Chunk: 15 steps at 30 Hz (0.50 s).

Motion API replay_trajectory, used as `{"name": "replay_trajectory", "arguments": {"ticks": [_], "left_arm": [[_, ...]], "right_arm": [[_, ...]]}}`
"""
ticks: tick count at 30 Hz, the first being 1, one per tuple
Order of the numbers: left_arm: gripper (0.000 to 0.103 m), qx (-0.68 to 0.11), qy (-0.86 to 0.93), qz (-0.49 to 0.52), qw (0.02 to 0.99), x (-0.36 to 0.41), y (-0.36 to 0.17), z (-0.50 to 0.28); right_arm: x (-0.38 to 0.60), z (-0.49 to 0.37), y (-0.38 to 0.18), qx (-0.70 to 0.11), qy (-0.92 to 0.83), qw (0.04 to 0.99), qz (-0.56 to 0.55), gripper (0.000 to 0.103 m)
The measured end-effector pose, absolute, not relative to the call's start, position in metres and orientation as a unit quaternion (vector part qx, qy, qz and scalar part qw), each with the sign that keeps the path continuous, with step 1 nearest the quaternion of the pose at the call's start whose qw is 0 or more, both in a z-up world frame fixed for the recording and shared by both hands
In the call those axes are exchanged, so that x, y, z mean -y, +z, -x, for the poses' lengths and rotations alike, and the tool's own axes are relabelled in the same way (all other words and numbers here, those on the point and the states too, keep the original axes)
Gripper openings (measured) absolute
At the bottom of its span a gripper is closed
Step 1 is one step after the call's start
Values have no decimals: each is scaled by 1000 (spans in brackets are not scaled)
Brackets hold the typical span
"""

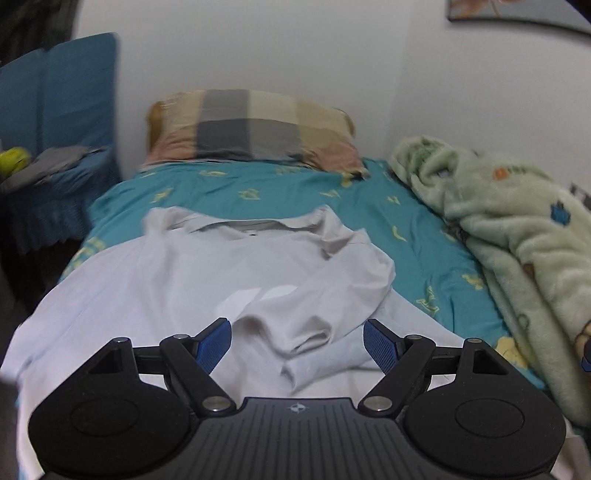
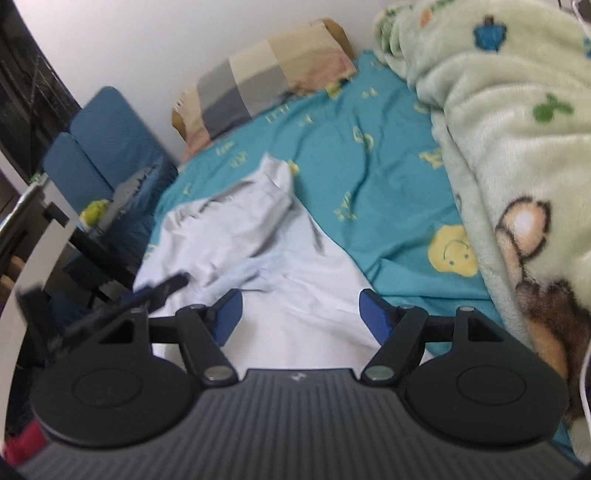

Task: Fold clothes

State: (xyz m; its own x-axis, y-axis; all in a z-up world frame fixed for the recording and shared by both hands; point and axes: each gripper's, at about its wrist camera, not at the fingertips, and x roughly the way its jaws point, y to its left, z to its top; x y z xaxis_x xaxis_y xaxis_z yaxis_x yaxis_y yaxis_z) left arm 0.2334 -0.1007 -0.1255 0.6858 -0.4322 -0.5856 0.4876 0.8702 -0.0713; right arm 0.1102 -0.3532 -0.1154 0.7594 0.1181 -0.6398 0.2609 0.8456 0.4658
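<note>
Both sets of tongs hang over the pale shirt (image 1: 192,280) right now, and the shirt is spread on the bed (image 1: 303,192), near the foot end, collar pointing toward the pillow (image 1: 251,129). The left tongs (image 1: 297,341) stand wide, nothing pinched; a folded-over sleeve (image 1: 332,295) of the shirt lies just beyond and between the blue pads (image 1: 216,341), its cuff end closest to them, not touched. The right tongs (image 2: 301,314) are wide too, empty, with smooth shirt cloth beneath the gap and the rumpled part of the shirt farther off, toward the pillow.

Count it up: one shirt, one checked pillow at the head of the bed, one fluffy green blanket (image 1: 517,236) heaped along the wall side of the shirt, one blue chair (image 1: 66,110) on the shirt's other side, off the bed. Two tongs.

Hard to read: both views are smeared with motion blur. The shirt's lower hem is hidden under the tongs' bodies. A yellow-green thing (image 1: 14,158) on the chair is too blurred to name. The left tongs show in the right view only as a dark, blurry arm (image 2: 155,291) at the shirt's edge. A picture (image 1: 517,14) on the wall is cut off by the frame.
</note>
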Motion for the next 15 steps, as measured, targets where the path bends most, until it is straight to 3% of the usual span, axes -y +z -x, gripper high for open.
{"name": "replay_trajectory", "arguments": {"ticks": [6,7,9,10,11,15], "left_arm": [[78,-331,-272,-143,892,159,-159,-287],[72,-339,-262,-159,889,165,-166,-295],[48,-363,-249,-161,883,168,-176,-313],[17,-375,-250,-150,880,166,-179,-320],[4,-382,-247,-131,881,162,-178,-325],[3,-371,-210,-26,904,135,-152,-348]], "right_arm": [[383,-128,-136,-352,-58,874,-329,73],[383,-130,-137,-353,-54,873,-333,73],[382,-133,-139,-354,-45,870,-340,73],[381,-134,-139,-355,-41,869,-342,73],[379,-133,-140,-356,-39,869,-342,73],[374,-130,-139,-355,-27,868,-346,73]]}}
